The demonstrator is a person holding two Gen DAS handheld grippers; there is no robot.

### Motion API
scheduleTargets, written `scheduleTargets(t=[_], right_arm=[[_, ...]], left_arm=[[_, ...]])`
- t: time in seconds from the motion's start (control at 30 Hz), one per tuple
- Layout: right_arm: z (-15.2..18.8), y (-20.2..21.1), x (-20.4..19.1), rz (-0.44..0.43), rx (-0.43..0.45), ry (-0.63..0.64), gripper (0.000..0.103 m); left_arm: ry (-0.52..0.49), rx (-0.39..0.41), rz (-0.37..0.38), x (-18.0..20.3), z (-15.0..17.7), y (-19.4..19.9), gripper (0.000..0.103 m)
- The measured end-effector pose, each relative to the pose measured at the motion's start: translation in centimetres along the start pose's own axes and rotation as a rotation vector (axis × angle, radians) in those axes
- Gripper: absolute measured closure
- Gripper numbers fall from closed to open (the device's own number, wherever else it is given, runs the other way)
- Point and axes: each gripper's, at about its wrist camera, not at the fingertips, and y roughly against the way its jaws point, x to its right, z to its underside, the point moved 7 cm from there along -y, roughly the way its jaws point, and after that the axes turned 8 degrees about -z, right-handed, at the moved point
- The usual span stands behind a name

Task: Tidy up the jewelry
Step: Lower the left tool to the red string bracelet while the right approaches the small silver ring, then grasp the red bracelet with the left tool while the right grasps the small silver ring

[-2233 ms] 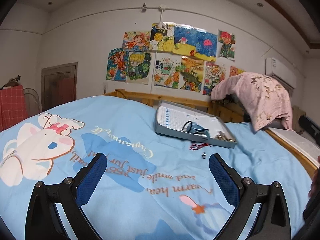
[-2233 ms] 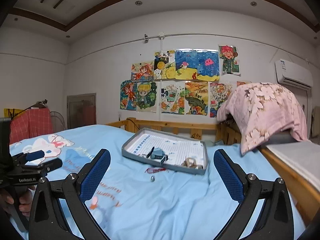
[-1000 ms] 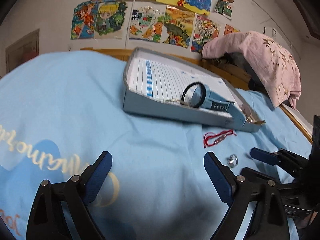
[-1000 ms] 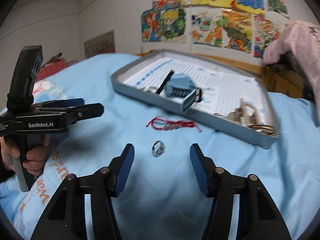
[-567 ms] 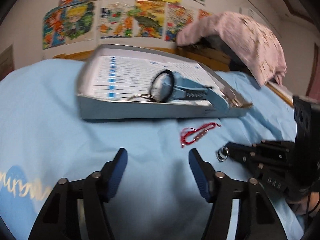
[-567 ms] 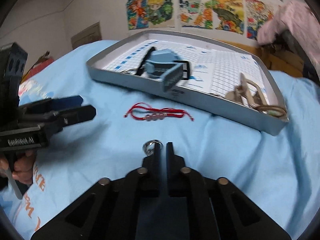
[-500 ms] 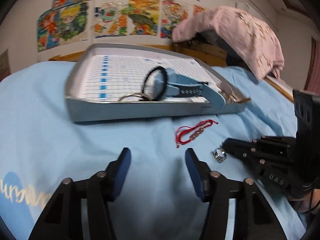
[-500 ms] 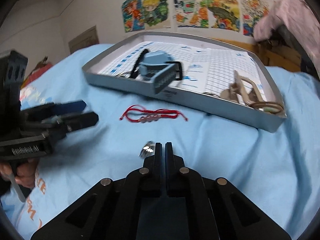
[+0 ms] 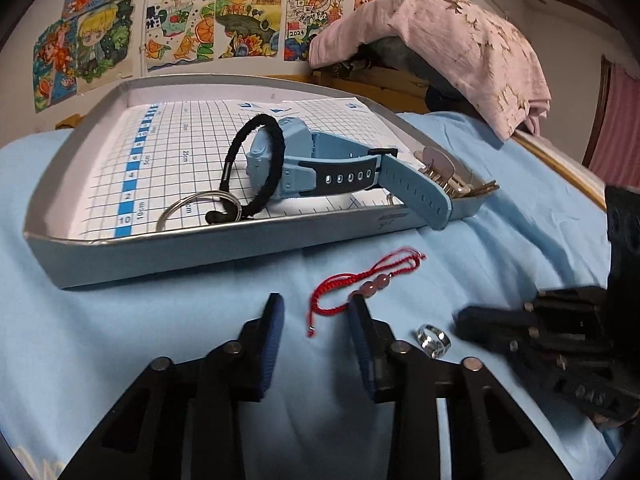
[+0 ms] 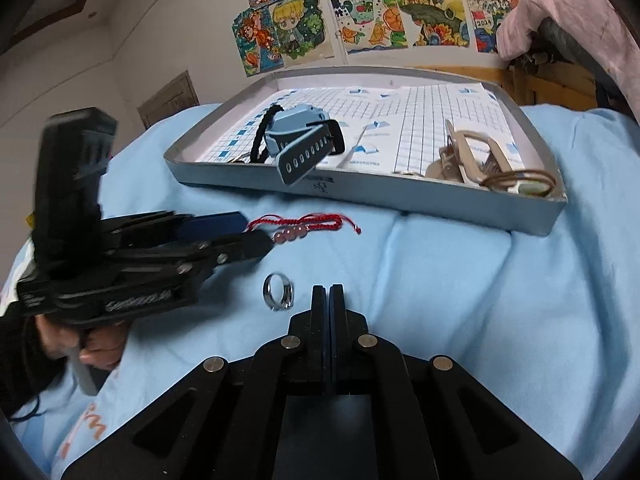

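Note:
A red string bracelet (image 9: 362, 282) with pink beads lies on the blue bedsheet in front of the grey tray (image 9: 168, 250). My left gripper (image 9: 314, 306) is open, its fingers straddling the bracelet's near loop. A silver ring (image 9: 432, 340) lies on the sheet to its right. In the right wrist view the ring (image 10: 279, 292) lies just left of my right gripper (image 10: 328, 290), which is shut and empty. The bracelet (image 10: 304, 224) and left gripper (image 10: 248, 232) show there too. The tray (image 10: 400, 196) holds a blue watch (image 9: 320, 168), a black hair tie (image 9: 256, 168) and a key ring (image 9: 196, 208).
Beige hair clips (image 10: 472, 160) lie in the tray's right end. A pink cloth (image 9: 460, 48) drapes over the wooden bed frame at the back right. Drawings hang on the wall behind.
My left gripper moved forward to the red bracelet and narrowed its jaws around it. My right gripper closed beside the ring, which slipped out to the left and lies free.

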Motion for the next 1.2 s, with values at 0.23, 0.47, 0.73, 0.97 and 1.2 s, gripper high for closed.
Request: scheduleTargets(t=[0.23, 0.47, 0.73, 0.97, 1.2], right_arm=[[0.7, 0.1, -2.1, 0.006, -0.037, 0.087, 0.074], [0.2, -0.9, -3.6, 0.056, -0.076, 0.181, 0.070], [-0.5, -1.3, -4.4, 0.022, -0.082, 0.201, 0.071], [-0.3, -2.0, -5.0, 0.012, -0.093, 0.218, 0.086], [0.0, -1.8, -4.4, 0.030, -0.086, 0.204, 0.087]], left_arm=[[0.040, 0.014, 0.043, -0.3, 0.1, -0.4, 0.094], [0.051, 0.023, 0.048, -0.6, 0.5, -0.7, 0.097], [0.055, 0.038, 0.036, -0.8, 0.8, -0.5, 0.099], [0.099, 0.061, 0.053, -1.5, 0.9, 0.2, 0.099], [0.138, 0.086, 0.052, -2.2, 1.5, 0.9, 0.099]])
